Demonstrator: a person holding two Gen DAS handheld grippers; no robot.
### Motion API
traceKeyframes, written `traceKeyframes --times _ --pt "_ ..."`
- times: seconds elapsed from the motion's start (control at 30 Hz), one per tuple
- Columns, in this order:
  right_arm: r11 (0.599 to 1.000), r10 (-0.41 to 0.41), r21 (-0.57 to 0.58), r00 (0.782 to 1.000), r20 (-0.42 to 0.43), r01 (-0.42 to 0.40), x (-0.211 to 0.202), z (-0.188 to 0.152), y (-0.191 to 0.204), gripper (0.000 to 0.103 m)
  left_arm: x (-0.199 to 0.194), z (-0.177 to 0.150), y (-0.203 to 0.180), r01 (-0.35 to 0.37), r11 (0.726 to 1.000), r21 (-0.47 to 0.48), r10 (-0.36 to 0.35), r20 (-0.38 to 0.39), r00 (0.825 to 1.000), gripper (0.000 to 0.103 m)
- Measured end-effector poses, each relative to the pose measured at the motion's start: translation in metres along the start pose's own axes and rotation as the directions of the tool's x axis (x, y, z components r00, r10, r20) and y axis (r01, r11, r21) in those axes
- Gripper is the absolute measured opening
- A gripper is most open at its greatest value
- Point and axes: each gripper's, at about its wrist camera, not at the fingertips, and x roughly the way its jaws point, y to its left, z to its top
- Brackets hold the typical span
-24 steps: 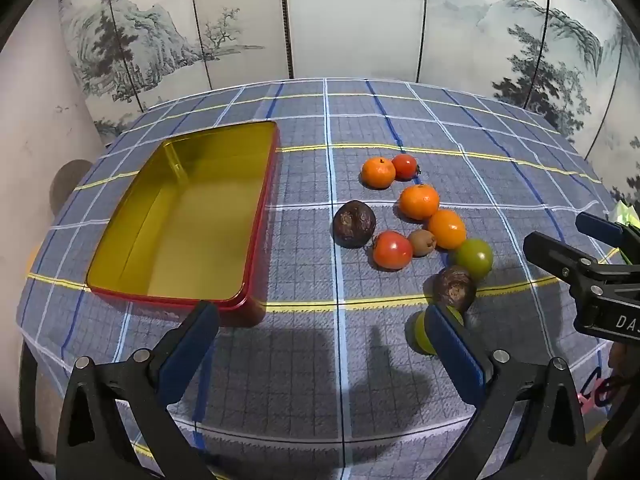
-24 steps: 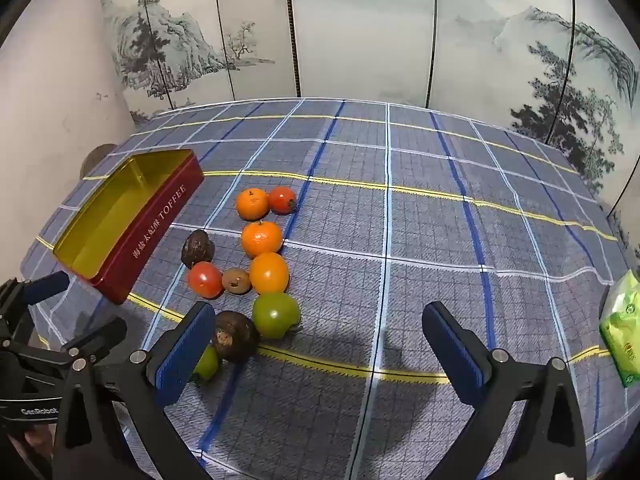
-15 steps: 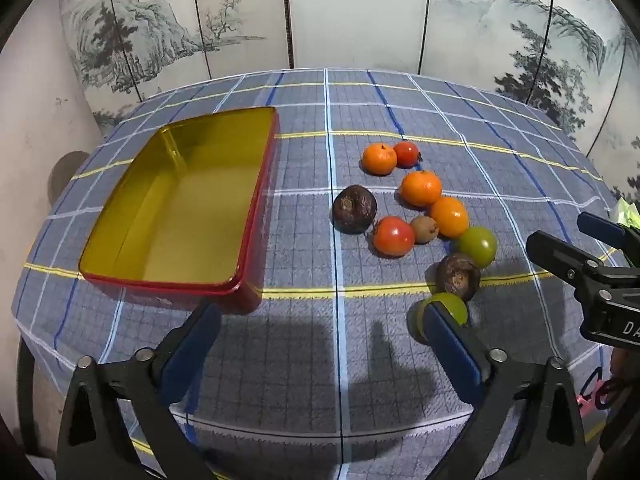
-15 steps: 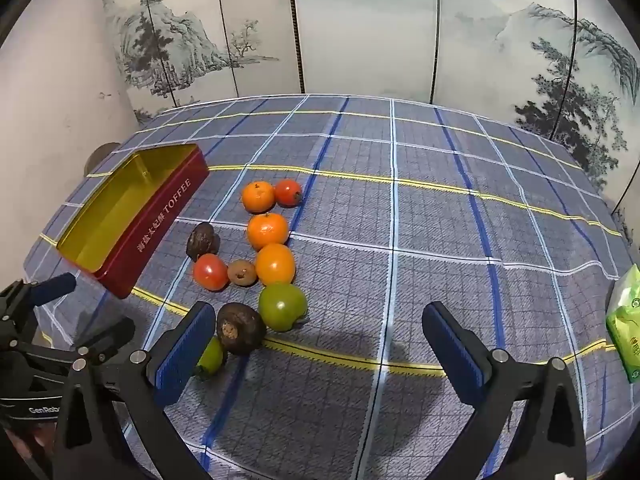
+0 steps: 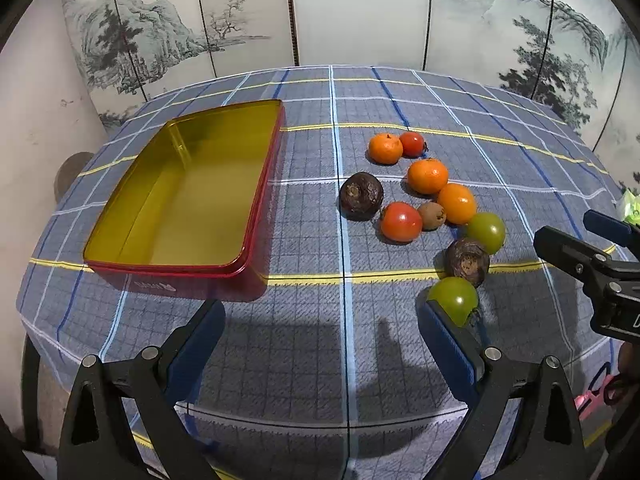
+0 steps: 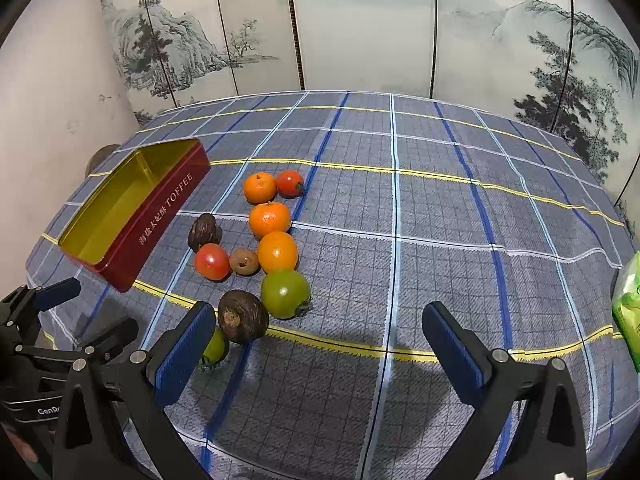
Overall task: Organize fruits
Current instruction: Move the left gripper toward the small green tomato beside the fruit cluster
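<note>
Fruits (image 5: pixel 427 176) lie beyond both grippers' spread fingers (image 6: pixel 185 354).

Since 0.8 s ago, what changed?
Little. Both claws, left and right, drew back and tipped slightly, so the tin and fruit sit a bit lower in view. Nothing was gripped or released. Both remain wide open; the fruit stay clustered on the cloth, the tin empty.
</note>
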Motion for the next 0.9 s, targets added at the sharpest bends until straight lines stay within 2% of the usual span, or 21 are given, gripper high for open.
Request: traceKeyframes --times 0.9 --pt "1.0 -0.015 0.007 1.0 -0.004 0.015 -0.001 -0.01 -0.001 0.103 -0.002 -0.011 -0.011 0.041 0.999 0.016 -0.04 -0.033 0.999 0.097"
